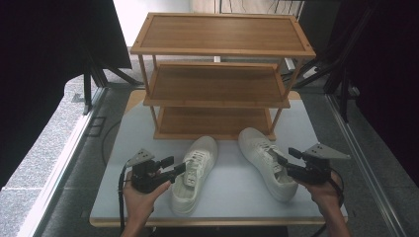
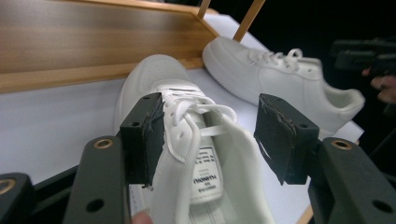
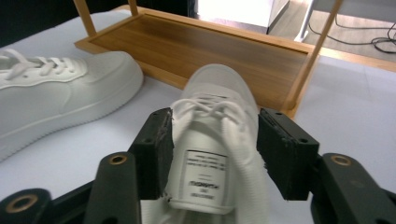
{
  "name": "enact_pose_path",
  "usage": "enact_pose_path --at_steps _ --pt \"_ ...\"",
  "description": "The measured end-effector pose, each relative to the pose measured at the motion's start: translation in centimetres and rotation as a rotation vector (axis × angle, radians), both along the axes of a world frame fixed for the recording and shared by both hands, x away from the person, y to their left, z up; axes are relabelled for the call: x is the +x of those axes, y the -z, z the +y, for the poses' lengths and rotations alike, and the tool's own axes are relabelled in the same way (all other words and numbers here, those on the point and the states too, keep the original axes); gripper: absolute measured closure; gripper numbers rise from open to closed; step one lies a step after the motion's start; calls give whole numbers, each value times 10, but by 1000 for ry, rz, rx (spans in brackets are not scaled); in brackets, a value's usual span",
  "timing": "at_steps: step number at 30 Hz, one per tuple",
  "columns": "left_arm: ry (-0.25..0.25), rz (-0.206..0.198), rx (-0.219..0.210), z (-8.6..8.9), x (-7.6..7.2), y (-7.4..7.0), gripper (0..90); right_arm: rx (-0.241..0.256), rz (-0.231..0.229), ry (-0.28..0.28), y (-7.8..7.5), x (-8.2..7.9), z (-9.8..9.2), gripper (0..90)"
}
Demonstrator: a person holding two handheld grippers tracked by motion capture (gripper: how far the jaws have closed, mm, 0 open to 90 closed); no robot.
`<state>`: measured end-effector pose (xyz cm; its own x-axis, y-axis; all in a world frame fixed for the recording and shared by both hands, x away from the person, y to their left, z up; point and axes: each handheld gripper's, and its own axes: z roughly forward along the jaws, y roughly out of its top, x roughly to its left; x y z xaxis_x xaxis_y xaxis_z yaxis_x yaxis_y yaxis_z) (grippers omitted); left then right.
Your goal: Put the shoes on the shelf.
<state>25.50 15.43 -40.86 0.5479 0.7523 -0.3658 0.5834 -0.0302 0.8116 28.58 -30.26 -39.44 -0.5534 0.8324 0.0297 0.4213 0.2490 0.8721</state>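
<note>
Two white lace-up leather sneakers lie on the pale grey tabletop (image 1: 232,197), toes toward the rack. The left sneaker (image 1: 194,174) sits at about seven o'clock from the table's middle, its toe pointing to twelve. The right sneaker (image 1: 267,162) lies at about four o'clock, its toe angled to eleven, well apart from the first at the heels and nearer at the toes.

The left gripper (image 1: 170,169), held in the person's left hand (image 1: 141,195), reaches in from nine o'clock of the left sneaker. In the left gripper view its jaws are spread around the shoe's opening (image 2: 205,154): one pad presses against the laced side, the other stands off from the far collar.

The right gripper (image 1: 285,159), in the person's right hand (image 1: 323,190), comes from three o'clock onto the right sneaker. In the right gripper view its jaws are spread on either side of the tongue and laces (image 3: 210,154), close to both sides; contact cannot be judged.

At twelve o'clock beyond both toes stands a three-tier wooden shoe rack (image 1: 220,79), its lowest shelf just beside the toes.
</note>
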Motion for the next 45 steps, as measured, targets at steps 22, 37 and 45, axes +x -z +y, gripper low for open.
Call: enact_pose_path --at_steps 22,37,45 --pt "-18 95 156 -23 38 50 441 -113 97 -19 51 58 5 513" --pt "-104 -1 374 -45 29 46 779 -92 100 12 57 61 2 746" --pt "-100 -34 326 -38 31 44 835 -109 68 23 54 58 5 821"
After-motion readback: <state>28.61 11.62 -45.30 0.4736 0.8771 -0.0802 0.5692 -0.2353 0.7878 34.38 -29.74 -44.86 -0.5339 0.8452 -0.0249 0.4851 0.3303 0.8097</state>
